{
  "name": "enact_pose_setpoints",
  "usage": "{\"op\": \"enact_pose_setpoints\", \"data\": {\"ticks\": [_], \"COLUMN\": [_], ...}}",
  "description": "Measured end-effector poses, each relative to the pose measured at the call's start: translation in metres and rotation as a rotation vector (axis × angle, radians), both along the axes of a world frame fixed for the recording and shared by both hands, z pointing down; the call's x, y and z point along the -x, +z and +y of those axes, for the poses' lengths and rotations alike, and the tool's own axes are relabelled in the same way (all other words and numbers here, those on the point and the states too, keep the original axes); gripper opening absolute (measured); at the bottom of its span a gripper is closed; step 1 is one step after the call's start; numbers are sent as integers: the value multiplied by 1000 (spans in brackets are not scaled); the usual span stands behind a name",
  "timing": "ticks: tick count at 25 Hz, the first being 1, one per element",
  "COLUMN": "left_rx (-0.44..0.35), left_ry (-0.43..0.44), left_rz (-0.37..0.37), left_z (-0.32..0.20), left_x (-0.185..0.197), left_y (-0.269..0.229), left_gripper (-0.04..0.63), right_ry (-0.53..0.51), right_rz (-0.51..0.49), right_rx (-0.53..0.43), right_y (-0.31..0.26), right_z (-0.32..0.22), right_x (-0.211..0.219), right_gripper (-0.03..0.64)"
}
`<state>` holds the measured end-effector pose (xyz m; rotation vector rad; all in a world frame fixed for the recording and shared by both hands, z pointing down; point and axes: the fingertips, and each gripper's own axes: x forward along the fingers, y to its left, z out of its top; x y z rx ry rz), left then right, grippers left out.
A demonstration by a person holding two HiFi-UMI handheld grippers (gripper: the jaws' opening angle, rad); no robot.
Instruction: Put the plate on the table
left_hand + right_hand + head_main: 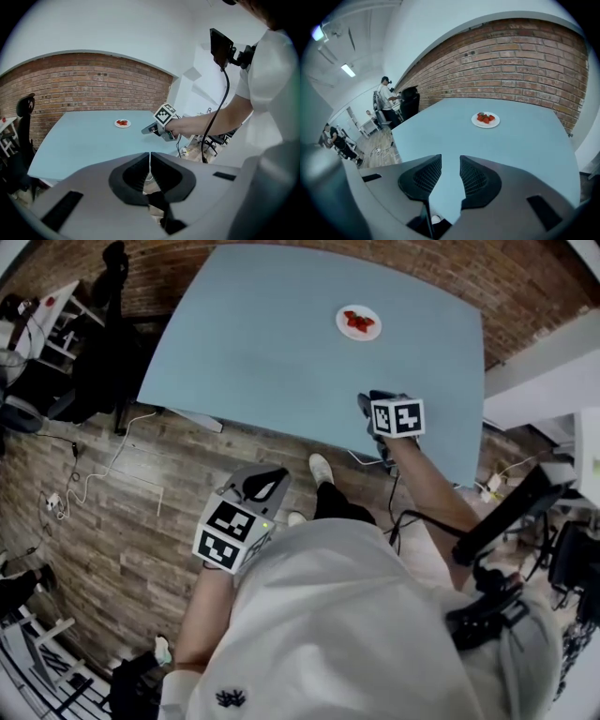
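A small white plate (359,322) with red pieces of food sits on the light blue table (262,343), toward its far right part. It also shows as the plate (122,123) in the left gripper view and the plate (485,119) straight ahead in the right gripper view. My right gripper (364,401) hovers over the table's near edge, short of the plate, its jaws apart and empty (450,161). My left gripper (265,486) is held low over the wooden floor, off the table, jaws closed together on nothing (150,157).
A black chair (103,334) and a white desk (47,315) stand left of the table. Cables (89,479) lie on the wooden floor. A brick wall (525,61) runs behind the table. White furniture (562,362) is at the right. People (386,101) stand far off.
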<state>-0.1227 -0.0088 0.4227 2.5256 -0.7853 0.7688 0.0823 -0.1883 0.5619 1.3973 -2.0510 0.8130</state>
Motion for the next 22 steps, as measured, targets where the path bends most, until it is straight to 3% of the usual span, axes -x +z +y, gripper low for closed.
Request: {"op": "enact_pose_setpoints", "data": {"ticks": [5,7,9,22], "left_rx": [-17,-15,-18,3], "left_ry": [-11,-10,-8,0], "left_rz": [27,25,26,50], "left_z": [31,41,46,69], "left_x": [12,13,10,-3], "left_y": [-3,0,1,12], "left_gripper": [11,11,11,11], "right_ry": [-132,-173,-210,-361], "right_rz": [-8,-11,-10,57], "right_rx": [-15,-19,-26,-104], "right_y": [-22,-29,-36,-67], "right_z": [67,91,111,187], "right_x": [41,51,56,76], "right_gripper": [120,41,9,8]}}
